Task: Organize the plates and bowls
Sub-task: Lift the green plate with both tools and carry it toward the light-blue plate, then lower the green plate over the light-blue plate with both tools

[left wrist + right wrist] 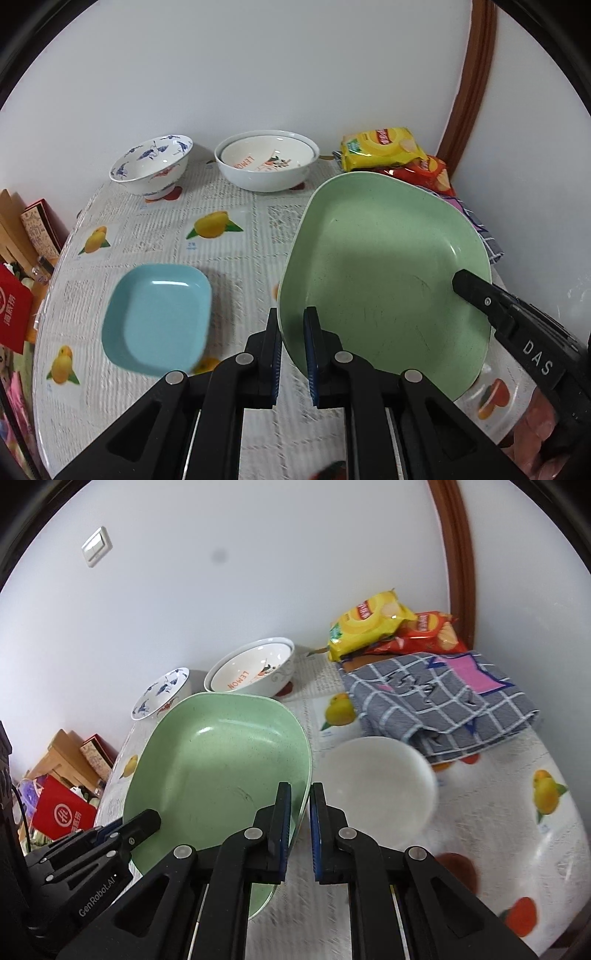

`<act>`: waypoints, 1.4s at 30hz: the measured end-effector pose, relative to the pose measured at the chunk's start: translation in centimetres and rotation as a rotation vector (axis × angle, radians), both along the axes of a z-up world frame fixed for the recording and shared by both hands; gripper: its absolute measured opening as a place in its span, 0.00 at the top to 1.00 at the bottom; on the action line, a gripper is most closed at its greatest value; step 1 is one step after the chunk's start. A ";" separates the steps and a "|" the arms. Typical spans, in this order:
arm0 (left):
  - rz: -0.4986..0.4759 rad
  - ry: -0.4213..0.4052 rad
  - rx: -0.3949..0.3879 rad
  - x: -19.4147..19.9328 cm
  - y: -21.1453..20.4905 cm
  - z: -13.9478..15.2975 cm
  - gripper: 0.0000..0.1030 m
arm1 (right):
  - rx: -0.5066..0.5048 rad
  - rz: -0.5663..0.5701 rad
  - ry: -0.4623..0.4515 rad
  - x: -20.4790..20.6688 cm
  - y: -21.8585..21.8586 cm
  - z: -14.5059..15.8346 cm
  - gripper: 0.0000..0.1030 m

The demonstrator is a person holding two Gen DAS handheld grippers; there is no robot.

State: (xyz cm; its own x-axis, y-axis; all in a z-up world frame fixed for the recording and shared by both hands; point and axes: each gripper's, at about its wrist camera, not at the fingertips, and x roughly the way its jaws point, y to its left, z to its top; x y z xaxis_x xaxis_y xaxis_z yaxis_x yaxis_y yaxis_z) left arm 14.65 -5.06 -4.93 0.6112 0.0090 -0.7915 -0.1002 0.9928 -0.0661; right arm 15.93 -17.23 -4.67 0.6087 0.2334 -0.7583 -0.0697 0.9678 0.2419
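Green plate [384, 266] tilted, lengthwise toward wall [258, 74]

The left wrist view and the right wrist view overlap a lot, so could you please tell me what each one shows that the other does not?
Only the left wrist view shows the blue dish. Only the right wrist view shows the white bowl and the wall switch. Both show the green plate, gripped at opposite rims by the left tongs and right tongs, plus the crane-patterned bowl, the lemon bowl, the snack bags and the checked cloth.
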 end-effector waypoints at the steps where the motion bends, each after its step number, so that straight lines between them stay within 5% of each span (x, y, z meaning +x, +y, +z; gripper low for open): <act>1: -0.001 0.005 -0.003 -0.3 -0.7 0.1 0.89 | 0.004 -0.004 0.002 -0.2 -0.6 0.2 0.91; 14: 0.020 0.003 -0.052 -0.7 -2.7 1.2 0.89 | 0.001 -0.001 0.007 -0.2 -3.8 1.6 0.93; 33: 0.034 -0.020 -0.099 -4.4 6.7 2.2 0.89 | -0.010 0.014 -0.048 -3.6 5.6 3.0 0.92; 42: 0.075 -0.044 -0.109 -4.2 11.2 2.5 0.89 | 0.008 0.057 -0.067 -2.0 9.9 3.0 0.93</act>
